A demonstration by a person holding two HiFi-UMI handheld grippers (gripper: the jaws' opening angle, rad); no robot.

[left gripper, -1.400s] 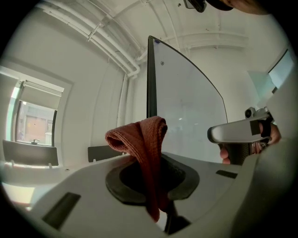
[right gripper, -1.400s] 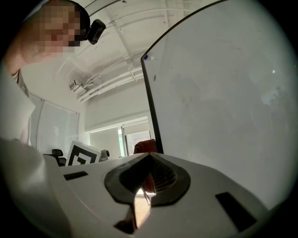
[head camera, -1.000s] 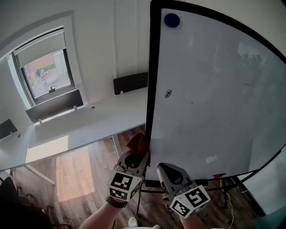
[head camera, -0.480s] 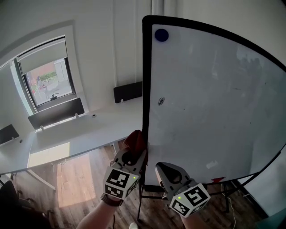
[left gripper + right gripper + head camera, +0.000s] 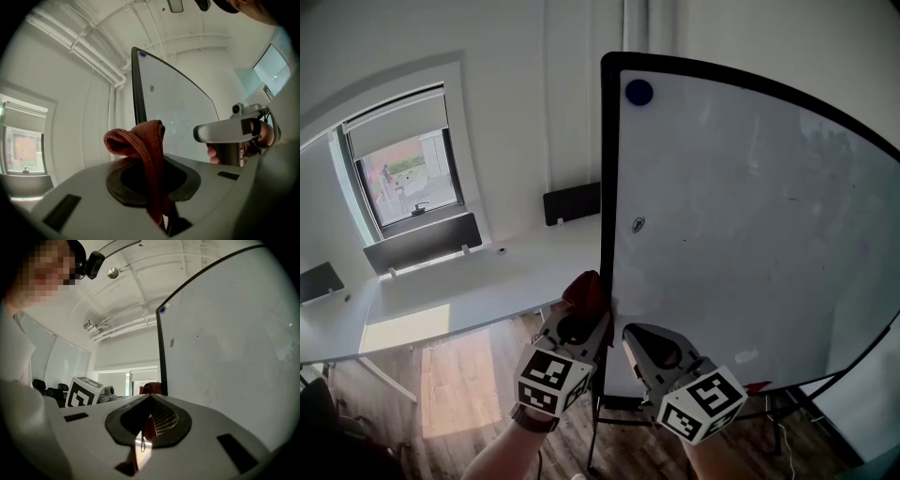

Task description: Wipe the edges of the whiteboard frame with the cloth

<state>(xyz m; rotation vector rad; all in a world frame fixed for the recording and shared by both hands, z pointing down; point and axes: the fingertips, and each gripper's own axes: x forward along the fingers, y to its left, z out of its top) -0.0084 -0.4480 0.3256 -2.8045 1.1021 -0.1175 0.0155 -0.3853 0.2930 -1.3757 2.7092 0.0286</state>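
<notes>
The whiteboard (image 5: 741,225) stands upright in a black frame (image 5: 606,187). In the head view my left gripper (image 5: 584,319) is shut on a red cloth (image 5: 586,289), which bunches out past the jaws and rests against the frame's left edge, low down. From the left gripper view the cloth (image 5: 136,138) folds over in front of the frame (image 5: 137,93). My right gripper (image 5: 639,345) sits just right of the left one, in front of the board's lower left area. Its jaws meet at the tip and hold nothing (image 5: 150,399).
A blue magnet (image 5: 638,92) sticks near the board's top left corner. Left of the board are a long white desk (image 5: 469,291), a window (image 5: 408,178) and black panels (image 5: 572,202). The board's stand legs (image 5: 598,417) reach the wooden floor (image 5: 459,375) below my grippers.
The head view has tilted, so the board's top edge sits lower in frame. My left gripper with the cloth has edged slightly up the left frame edge. The right gripper stays beside it.
</notes>
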